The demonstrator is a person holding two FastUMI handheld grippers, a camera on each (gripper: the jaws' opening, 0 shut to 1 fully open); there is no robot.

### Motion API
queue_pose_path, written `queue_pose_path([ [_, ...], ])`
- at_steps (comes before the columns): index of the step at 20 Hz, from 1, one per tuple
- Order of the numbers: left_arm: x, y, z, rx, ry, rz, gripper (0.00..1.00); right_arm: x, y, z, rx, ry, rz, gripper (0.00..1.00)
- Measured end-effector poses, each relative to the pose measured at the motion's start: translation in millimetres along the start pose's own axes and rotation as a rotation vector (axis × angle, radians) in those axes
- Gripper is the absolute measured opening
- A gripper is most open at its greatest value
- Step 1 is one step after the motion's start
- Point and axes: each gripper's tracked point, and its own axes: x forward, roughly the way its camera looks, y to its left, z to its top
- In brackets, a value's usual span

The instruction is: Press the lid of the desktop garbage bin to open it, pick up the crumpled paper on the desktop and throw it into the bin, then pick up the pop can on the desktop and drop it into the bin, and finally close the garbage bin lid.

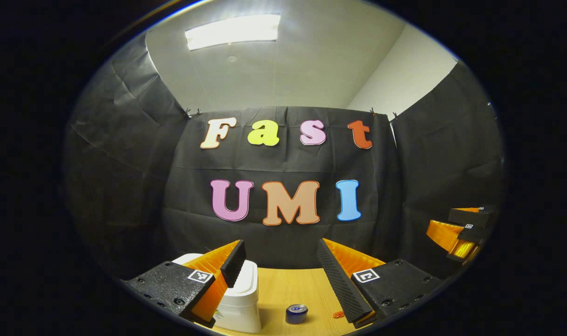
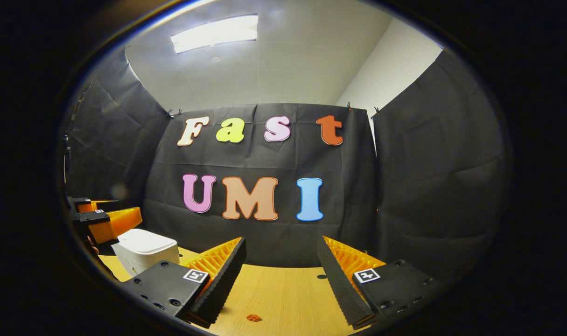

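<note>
The left gripper [image 1: 281, 261] is spread open and holds nothing; its left finger hides part of the white garbage bin [image 1: 240, 298], lid down, while the pop can [image 1: 296, 314] stands upright between the fingers, its base cut off. The right gripper [image 2: 281, 261] also gapes empty, the bin [image 2: 145, 249] off to its left and a small orange scrap [image 2: 253, 318] on the wooden desktop [image 2: 288, 289] between its fingers.

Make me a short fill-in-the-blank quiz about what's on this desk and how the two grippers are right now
1. The lid of the white garbage bin is ____.
2. In the left gripper view, the pop can stands upright on the wooden ____.
3. The fingers of the left gripper and the right gripper are spread ____, holding nothing.
4. A small ____-coloured scrap lies on the desktop in front of the right gripper.

Missing words: closed; desktop; open; orange
</note>
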Motion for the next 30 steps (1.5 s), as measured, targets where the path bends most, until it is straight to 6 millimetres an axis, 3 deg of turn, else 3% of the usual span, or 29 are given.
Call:
queue_pose_path([
  [20,-10,4,2,0.026,0.007,0.018,0.93,-3,2,-3,0.014,0.034,0.026,0.97],
  [27,-10,15,-1,0.04,0.011,0.038,0.93,-2,3,-7,0.019,0.042,0.027,0.97],
  [30,-8,29,-7,0.07,0.026,0.071,0.92,-4,2,-8,0.014,0.042,0.027,0.97],
])
